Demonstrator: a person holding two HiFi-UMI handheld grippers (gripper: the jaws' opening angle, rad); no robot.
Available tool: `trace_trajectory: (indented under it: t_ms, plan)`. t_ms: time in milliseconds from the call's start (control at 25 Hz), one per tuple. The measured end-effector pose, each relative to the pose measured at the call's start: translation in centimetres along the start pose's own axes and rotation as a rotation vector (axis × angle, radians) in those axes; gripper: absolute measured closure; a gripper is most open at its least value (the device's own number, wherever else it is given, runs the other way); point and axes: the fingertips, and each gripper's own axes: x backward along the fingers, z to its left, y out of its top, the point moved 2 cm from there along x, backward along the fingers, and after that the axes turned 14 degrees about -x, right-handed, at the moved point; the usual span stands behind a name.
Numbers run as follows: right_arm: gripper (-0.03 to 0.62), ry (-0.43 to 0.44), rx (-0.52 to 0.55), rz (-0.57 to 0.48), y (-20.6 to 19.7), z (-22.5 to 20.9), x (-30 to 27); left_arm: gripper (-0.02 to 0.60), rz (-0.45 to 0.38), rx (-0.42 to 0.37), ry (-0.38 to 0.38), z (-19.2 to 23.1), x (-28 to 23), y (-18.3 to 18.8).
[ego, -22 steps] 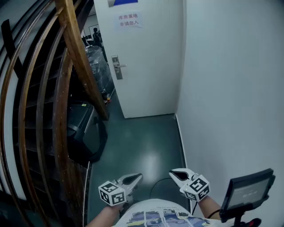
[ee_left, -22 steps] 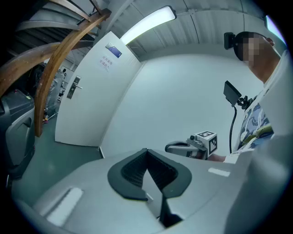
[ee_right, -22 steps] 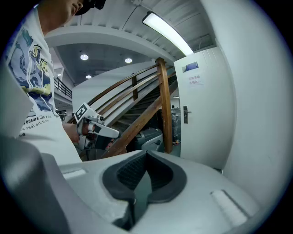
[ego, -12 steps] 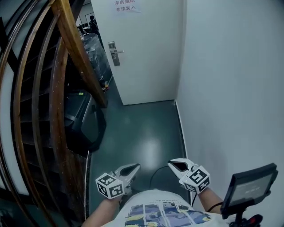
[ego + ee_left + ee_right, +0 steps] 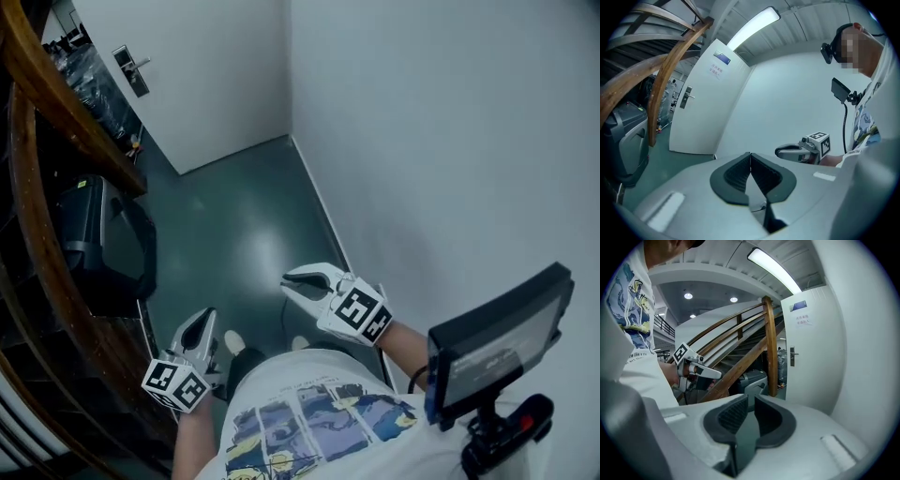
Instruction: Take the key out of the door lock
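Observation:
The white door (image 5: 202, 75) stands at the top left of the head view, far ahead of both grippers. Its metal lock plate with a lever handle (image 5: 131, 70) also shows in the left gripper view (image 5: 686, 97) and the right gripper view (image 5: 791, 356). A key is too small to make out. My left gripper (image 5: 201, 321) is low beside the stair rail, its pads (image 5: 740, 171) meeting, nothing between them. My right gripper (image 5: 292, 282) hangs over the floor near the white wall. Its pads (image 5: 736, 416) stand a narrow gap apart, holding nothing.
A curved wooden stair rail (image 5: 56, 89) runs along the left. A black machine (image 5: 89, 234) sits under it on the dark green floor (image 5: 234, 216). A white wall (image 5: 422, 141) closes the right side. A small screen on a mount (image 5: 497, 342) sticks out at the lower right.
The view has swung, so the door now sits smaller at the top left. The left gripper has dropped toward the lower left and the right gripper has risen toward the middle.

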Motion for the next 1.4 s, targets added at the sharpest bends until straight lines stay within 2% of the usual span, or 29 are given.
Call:
trace_trajectory:
  t_ms: [200, 440, 600, 720, 840, 960, 1200, 1400]
  plan:
    - [0.560, 0.004, -0.038, 0.013, 0.2, 0.5, -2.0, 0.568, 0.017, -0.018, -0.003, 1.6, 0.4, -0.5]
    - [0.560, -0.018, -0.006, 0.043, 1.5, 0.4, -6.8, 0.557, -0.012, 0.002, -0.021, 6.9, -0.3, -0.5]
    - [0.560, -0.055, -0.011, 0.052, 3.2, -0.1, -10.8, 0.547, -0.021, 0.008, -0.030, 11.9, -0.9, 0.2]
    - [0.557, -0.100, -0.026, 0.051, 5.1, -0.6, -13.5, 0.545, -0.027, 0.010, -0.073, 15.5, -1.5, 0.8]
    - [0.553, -0.130, -0.048, 0.039, 7.4, -1.0, -17.3, 0.545, -0.018, -0.014, -0.110, 19.9, -2.0, 2.5]
    - [0.551, -0.143, -0.031, 0.041, 9.4, -1.1, -21.2, 0.543, -0.019, -0.042, -0.112, 24.3, -1.8, 4.1]
    - [0.536, -0.145, -0.018, 0.075, 11.3, -3.7, -26.9, 0.529, -0.024, -0.012, -0.078, 31.0, -4.1, 4.9]
    - [0.528, -0.107, -0.018, 0.092, 13.1, -8.5, -31.2, 0.529, -0.003, 0.003, -0.061, 34.6, -8.1, 5.3]
